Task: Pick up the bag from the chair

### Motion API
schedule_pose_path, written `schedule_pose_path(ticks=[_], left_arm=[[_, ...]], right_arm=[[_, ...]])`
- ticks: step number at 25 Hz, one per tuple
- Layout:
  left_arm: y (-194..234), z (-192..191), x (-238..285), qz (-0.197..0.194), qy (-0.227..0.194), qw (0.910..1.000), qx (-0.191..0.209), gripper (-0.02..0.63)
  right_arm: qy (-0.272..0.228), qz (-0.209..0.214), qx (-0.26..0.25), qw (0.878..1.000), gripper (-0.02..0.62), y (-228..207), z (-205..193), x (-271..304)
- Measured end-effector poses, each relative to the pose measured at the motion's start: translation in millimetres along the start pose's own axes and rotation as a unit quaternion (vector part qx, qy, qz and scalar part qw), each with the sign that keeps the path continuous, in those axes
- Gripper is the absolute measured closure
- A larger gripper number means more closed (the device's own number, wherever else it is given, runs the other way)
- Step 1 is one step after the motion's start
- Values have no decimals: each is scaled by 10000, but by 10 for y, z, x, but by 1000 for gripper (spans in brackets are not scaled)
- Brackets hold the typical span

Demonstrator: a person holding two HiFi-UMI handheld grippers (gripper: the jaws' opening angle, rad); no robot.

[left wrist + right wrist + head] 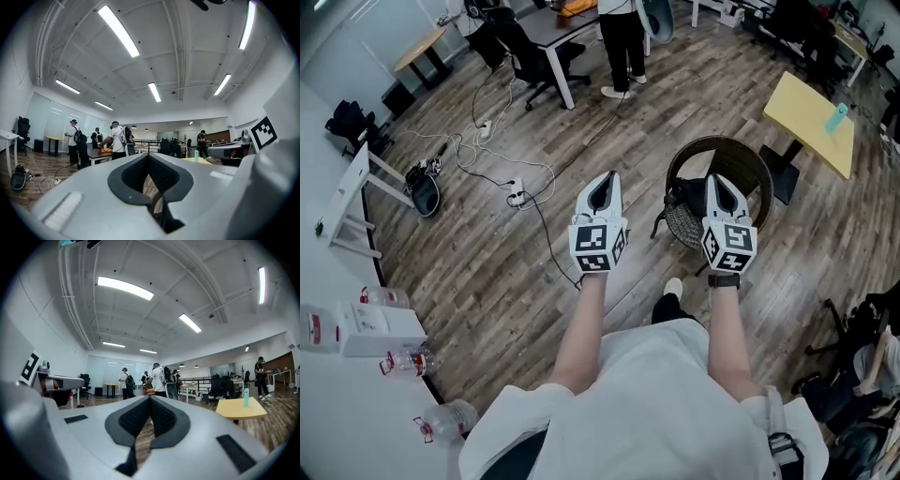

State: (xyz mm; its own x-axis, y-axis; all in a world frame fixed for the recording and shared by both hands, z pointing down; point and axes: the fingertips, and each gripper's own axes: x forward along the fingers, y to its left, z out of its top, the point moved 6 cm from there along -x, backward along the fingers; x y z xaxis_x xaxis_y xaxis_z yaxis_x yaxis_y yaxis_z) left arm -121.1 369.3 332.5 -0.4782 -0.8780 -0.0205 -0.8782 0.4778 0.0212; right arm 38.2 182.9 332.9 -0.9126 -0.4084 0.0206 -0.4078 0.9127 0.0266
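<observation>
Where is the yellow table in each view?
Head view: yellow table, upper right, beyond the chair.
Left gripper view: the table, small, low and right of centre.
Right gripper view: the table, right side, below mid-height.
Shared landmark: the teal bottle standing on it.

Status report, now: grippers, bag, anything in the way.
Left gripper shut, empty. Right gripper shut, empty. Black bag on chair, untouched. Nothing blocking seen; power strip and its cables off to the left.
</observation>
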Motion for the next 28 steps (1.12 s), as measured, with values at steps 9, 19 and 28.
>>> schedule_pose_path(ticks=[9, 19, 28], left_arm=[[-473, 167, 1467, -458, -97, 9989, 78, 597], [-1155, 2, 2544, -1107, 139, 9936, 175, 597], [-1401, -334, 3228, -1880, 498, 9809, 46, 597]], right_arm=[[-203, -60, -27, 9998, 586, -954, 172, 825], [-86, -573, 94, 9983, 586, -1980, 24, 1164], [380, -1023, -238, 9937, 586, -2215, -260, 1369]])
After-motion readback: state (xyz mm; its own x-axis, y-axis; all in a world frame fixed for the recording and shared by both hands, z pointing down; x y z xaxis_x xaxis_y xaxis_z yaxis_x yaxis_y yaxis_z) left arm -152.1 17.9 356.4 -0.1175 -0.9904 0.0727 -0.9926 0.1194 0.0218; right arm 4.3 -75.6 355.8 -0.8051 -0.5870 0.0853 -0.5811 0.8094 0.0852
